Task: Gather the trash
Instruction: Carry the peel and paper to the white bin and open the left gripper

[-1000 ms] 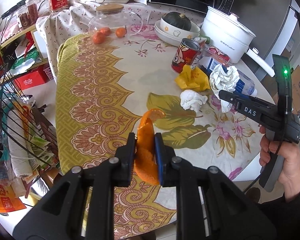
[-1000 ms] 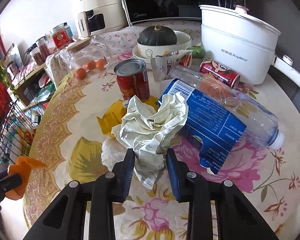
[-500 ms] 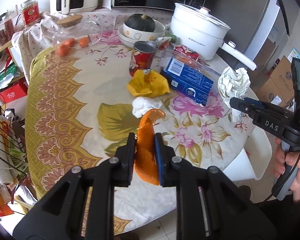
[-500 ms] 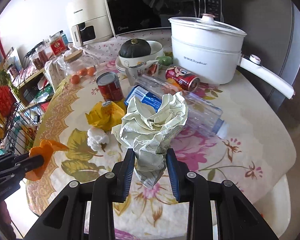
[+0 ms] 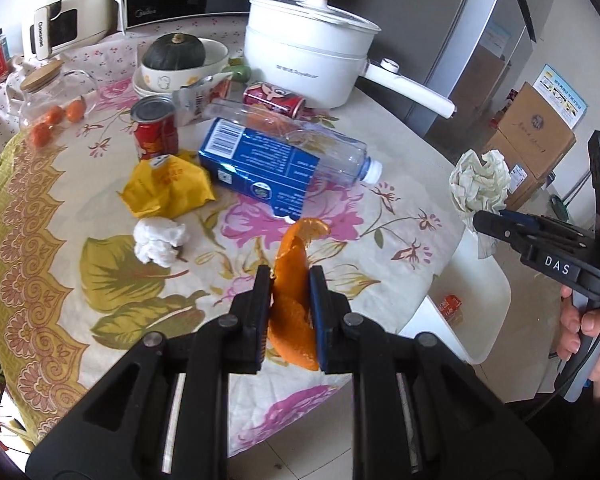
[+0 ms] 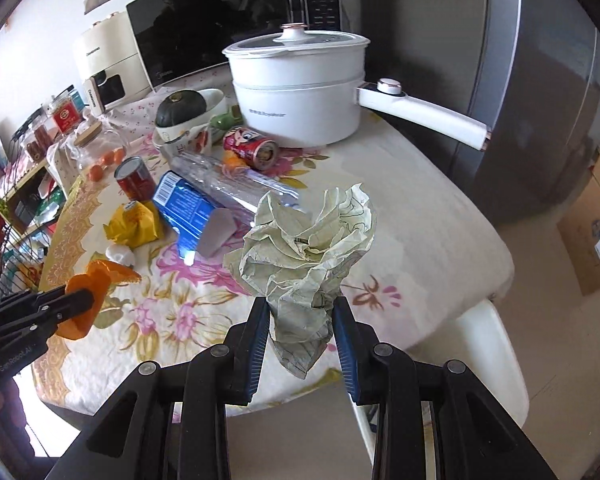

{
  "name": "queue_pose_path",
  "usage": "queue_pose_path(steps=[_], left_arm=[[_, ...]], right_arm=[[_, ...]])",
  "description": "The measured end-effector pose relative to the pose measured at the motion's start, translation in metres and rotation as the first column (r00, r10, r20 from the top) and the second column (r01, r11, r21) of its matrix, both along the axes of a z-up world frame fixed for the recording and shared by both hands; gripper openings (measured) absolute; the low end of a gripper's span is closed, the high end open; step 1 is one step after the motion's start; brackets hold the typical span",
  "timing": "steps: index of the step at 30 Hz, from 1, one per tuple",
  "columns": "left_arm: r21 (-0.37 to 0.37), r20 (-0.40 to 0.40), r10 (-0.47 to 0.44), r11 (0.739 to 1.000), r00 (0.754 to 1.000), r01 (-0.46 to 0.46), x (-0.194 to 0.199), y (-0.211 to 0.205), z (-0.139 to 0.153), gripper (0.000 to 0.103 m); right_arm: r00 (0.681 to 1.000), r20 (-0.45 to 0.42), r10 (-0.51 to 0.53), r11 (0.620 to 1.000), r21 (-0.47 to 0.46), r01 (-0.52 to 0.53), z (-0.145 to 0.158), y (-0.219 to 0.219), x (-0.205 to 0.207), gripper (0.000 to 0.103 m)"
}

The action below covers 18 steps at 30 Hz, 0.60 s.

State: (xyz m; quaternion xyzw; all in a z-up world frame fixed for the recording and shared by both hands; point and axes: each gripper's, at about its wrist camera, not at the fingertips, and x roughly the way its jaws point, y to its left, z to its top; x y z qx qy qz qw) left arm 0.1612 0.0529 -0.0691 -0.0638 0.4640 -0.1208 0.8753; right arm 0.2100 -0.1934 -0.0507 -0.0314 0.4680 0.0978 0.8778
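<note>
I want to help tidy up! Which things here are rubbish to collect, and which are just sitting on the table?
Rubbish:
orange peel in the left gripper
crumpled paper in the right gripper
yellow wrapper
white tissue ball
empty water bottle
tipped red can

Just there:
white electric pot
squash in a bowl
glass jar of small orange fruits
microwave

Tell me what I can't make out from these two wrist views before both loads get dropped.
- Any trash bin: in neither view.
- Lower end of the orange peel: left wrist view, hidden behind the left gripper.
- Far side of the lying red can: covered by the clear plastic bottle.
- Red packet on the floor: too small to identify.
</note>
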Motion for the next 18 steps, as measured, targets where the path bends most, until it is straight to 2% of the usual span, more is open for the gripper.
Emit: queue_pose_path(steps=[18], left_arm=[[0.021,-0.001,-0.195,0.981,0.981,0.195,0.009,-0.110,-0.010,0.020]], right_arm=[[0.986,-0.068,-0.153,0.988,-0.044,0.150,-0.009,-0.117,-0.032,0.033]])
